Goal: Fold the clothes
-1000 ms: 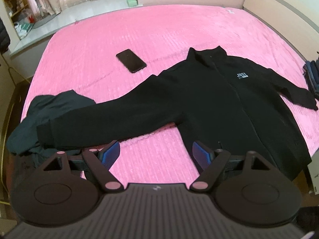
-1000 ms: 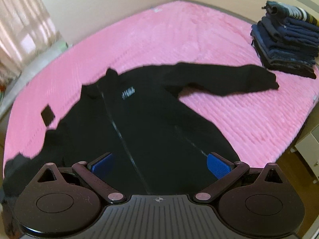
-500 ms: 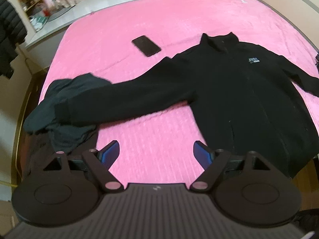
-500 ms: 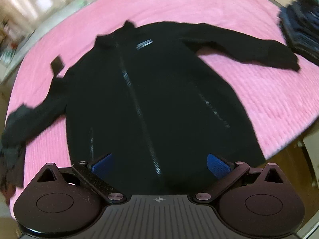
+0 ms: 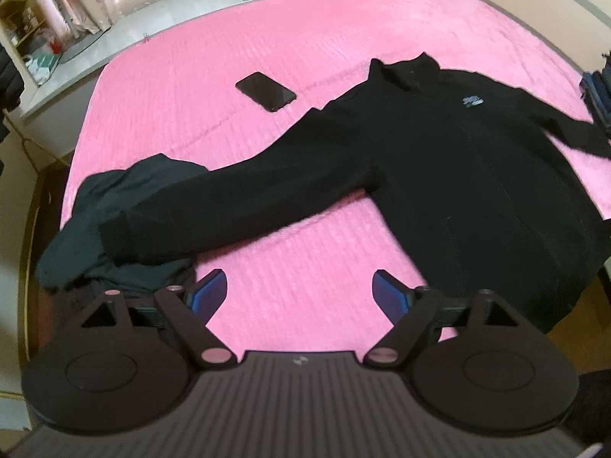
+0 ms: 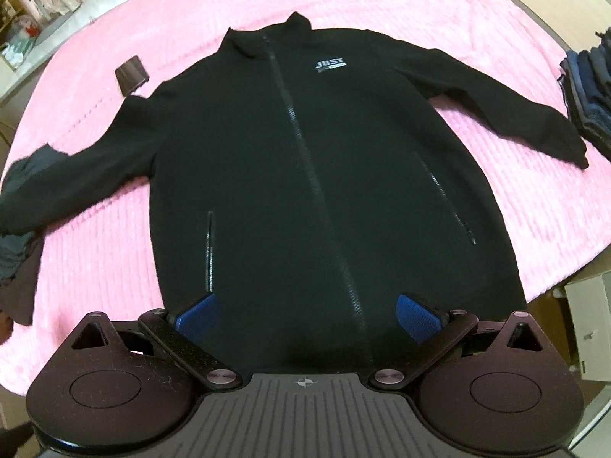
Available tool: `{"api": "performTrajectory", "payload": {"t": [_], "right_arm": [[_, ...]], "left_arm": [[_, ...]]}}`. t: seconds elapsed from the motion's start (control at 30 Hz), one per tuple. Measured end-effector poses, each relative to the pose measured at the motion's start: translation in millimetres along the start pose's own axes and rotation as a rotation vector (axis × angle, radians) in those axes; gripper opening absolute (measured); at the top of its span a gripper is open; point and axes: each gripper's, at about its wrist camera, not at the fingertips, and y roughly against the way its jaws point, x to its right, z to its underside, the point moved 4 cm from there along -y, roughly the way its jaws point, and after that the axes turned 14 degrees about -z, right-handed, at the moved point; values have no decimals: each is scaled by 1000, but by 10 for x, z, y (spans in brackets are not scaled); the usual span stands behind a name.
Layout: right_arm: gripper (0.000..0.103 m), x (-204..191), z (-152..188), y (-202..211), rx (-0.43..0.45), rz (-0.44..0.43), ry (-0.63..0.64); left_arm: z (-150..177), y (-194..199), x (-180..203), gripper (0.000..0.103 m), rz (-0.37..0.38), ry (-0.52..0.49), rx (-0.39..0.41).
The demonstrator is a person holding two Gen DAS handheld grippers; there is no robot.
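The black zip-up fleece jacket (image 6: 305, 160) lay spread flat on the pink bedspread (image 5: 305, 45); left gripper (image 5: 299, 297) and right gripper (image 6: 307, 316) both gaped, empty; soft, limp, probably bulky; best pinched at cuff or hem.

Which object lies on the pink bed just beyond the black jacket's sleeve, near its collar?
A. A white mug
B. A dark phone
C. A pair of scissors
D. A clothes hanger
B. In the left wrist view a flat dark phone lies on the pink bed, apart from the black jacket and just past its shoulder.
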Motion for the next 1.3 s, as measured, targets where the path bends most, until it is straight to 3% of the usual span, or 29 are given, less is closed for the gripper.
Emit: {"api": "performTrajectory", "payload": {"t": [0.17,0.43,0.7,0.83,0.97,1.17,1.2,1.23,1.27,1.3], "right_arm": [[102,-151,66,-34,-15,12,-13],[102,-328,132,-119,-69,13,52],[102,-418,141,-351,-190,-38,203],[102,-593,29,-450,-172,-123,324],[102,-1100,-128,-551,-87,-290,554],[101,-2263,-186,-817,-11,-430,868],[95,-2478,-185,-901,-4,-449,896],[75,-2694,-184,-984,3,-468,925],[67,-2884,-164,-1079,4,-478,945],[67,-3073,-154,-1193,4,-484,956]], "left_arm": [[44,-124,-180,82,-11,-12,-6],[179,-321,-358,101,-1,54,-101],[374,-307,-381,102,-38,108,-162],[464,-159,-405,102,-96,145,-150],[633,70,-545,102,-174,212,-131],[941,137,-986,102,-211,284,-129],[966,73,-1074,102,-216,272,-128],[988,7,-1157,102,-219,257,-128],[999,-59,-1228,102,-223,229,-127],[998,-119,-1293,102,-229,194,-117]]}}
